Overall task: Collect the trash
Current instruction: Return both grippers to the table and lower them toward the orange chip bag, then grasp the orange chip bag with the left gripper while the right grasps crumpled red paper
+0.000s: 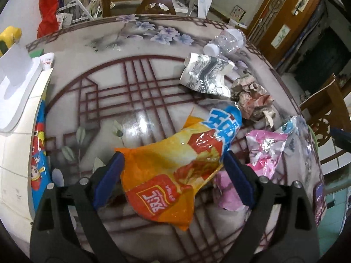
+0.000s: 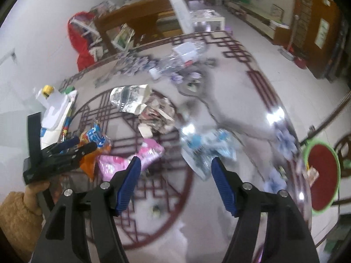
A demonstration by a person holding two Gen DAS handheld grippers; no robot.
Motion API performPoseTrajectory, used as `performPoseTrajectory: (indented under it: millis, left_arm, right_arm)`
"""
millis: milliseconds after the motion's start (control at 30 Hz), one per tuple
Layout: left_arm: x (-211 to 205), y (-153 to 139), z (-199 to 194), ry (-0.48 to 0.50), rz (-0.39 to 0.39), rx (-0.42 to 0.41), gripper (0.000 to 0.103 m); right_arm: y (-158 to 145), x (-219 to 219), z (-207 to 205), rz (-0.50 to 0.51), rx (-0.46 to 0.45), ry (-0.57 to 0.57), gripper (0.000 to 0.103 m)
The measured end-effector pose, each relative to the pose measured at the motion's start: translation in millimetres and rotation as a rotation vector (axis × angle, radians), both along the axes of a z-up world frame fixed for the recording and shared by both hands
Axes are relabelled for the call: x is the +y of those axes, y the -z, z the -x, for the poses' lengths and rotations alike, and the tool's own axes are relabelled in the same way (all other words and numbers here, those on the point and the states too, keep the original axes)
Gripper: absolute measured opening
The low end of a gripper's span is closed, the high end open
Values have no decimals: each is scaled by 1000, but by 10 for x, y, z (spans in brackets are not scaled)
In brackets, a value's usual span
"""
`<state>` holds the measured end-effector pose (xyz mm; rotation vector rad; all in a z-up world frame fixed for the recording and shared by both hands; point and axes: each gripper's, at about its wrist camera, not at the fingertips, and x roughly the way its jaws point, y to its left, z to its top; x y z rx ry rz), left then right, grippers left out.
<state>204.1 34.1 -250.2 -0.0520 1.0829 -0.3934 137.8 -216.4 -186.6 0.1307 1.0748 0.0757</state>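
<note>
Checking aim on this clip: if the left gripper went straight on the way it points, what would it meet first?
Most likely the orange snack bag, which already lies between the open fingers of the left gripper; the table is right beneath it.

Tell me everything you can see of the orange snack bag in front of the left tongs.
The orange snack bag is a glossy, crinkled plastic packet, orange and yellow with a red logo patch near its lower end and a blue-and-white printed top. It looks flattened and empty, lying slanted on the patterned table. The left tongs straddle its middle, wide open; whether the pads touch its edges is unclear. A pink wrapper lies close beside it.
</note>
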Motion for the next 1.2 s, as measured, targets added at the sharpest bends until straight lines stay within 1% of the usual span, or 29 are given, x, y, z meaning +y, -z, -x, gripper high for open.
performPoseTrajectory:
  millis: [100,200,233,267,300,367,467,533,600,633,667,700,767,833,900,1000,1100,1200]
  left_arm:
    - [-15,-5,45,0,0,-10,89]
    - [-23,4,93,9,6,-28,88]
    - [-11,3,91,4,16,-27,81]
    - [9,1,90,-4,45,-17,74]
    - [32,-2,83,-22,64,-9,72]
    - [50,-17,86,-41,72,-12,59]
    - [30,-53,96,-43,66,-13,56]
    - [14,-75,97,-33,59,-12,57]
    - [16,-122,107,-16,64,-19,57]
    - [18,-143,111,-3,70,-25,64]
    - [18,-176,116,18,74,-38,77]
    - [15,-206,121,43,68,-57,81]
    - [-11,-233,119,98,40,-79,88]
    - [-35,-235,112,161,-15,-98,91]
    - [-52,-203,80,212,-70,-103,91]
    - [-67,-101,13,251,-116,-85,91]
    - [-138,53,-91,290,-183,-53,91]
    - [-193,143,-141,316,-208,-26,91]
  right_arm:
    - [113,147,-295,13,9,-56,65]
    - [276,229,-599,4,34,-82,65]
    - [329,242,-688,-1,45,-86,65]
    - [401,259,-794,-4,59,-88,65]
    - [474,269,-887,-7,76,-87,66]
    - [599,262,-1020,-24,109,-79,67]
    - [802,242,-1172,-75,165,-58,68]
    - [889,244,-1223,-89,187,-53,66]
    - [949,231,-1243,-95,195,-60,53]
    - [931,224,-1234,-96,184,-69,49]
    - [898,221,-1223,-102,173,-81,33]
    - [860,215,-1207,-119,165,-95,30]
    - [771,214,-1147,-107,145,-105,28]
    - [666,219,-1032,-101,121,-126,28]
    - [587,209,-903,-122,112,-132,28]
    - [503,206,-715,-156,102,-131,28]
    - [469,232,-526,-175,106,-131,29]
    - [471,227,-392,-178,118,-129,29]
